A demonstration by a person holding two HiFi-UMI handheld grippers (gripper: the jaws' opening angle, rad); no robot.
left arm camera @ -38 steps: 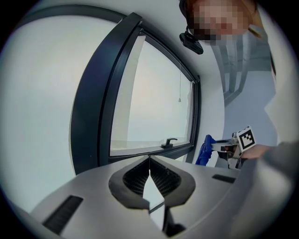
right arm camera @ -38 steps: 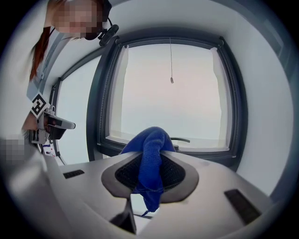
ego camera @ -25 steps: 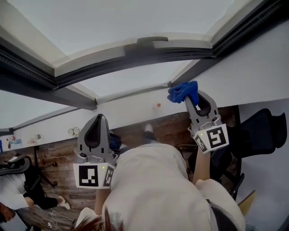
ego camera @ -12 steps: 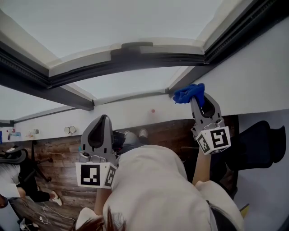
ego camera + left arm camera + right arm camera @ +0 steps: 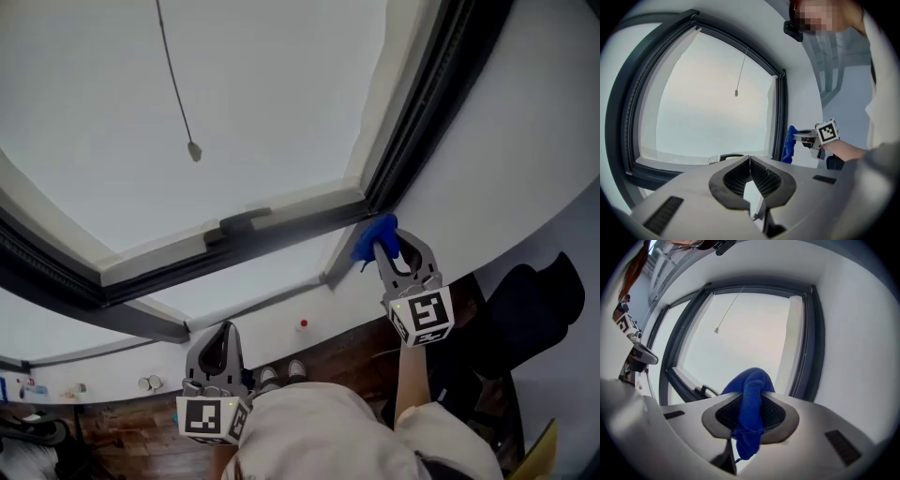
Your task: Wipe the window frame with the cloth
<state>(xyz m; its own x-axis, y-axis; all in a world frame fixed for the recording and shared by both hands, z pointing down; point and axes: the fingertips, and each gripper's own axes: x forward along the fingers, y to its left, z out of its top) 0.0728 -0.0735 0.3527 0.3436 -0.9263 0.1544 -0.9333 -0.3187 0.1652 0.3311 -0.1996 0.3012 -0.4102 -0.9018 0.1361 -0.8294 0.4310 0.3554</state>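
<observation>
The blue cloth (image 5: 374, 236) is bunched between the jaws of my right gripper (image 5: 382, 242), which is shut on it and holds it close to the lower right corner of the dark window frame (image 5: 422, 112). In the right gripper view the cloth (image 5: 751, 404) hangs down between the jaws in front of the frame's right upright (image 5: 808, 348). My left gripper (image 5: 216, 349) is low at the left, jaws shut on nothing, away from the window. The left gripper view shows the cloth (image 5: 789, 145) beside the frame upright (image 5: 780, 117).
A window handle (image 5: 245, 222) sits on the bottom rail. A pull cord with a small weight (image 5: 192, 150) hangs in front of the pane. White wall (image 5: 525, 159) runs to the right of the frame. Dark chairs (image 5: 539, 309) stand on the wooden floor below.
The head view has tilted up, showing more of the pane and the cord. My right gripper has carried the cloth up to the frame's lower right corner. The left gripper sits lower in view.
</observation>
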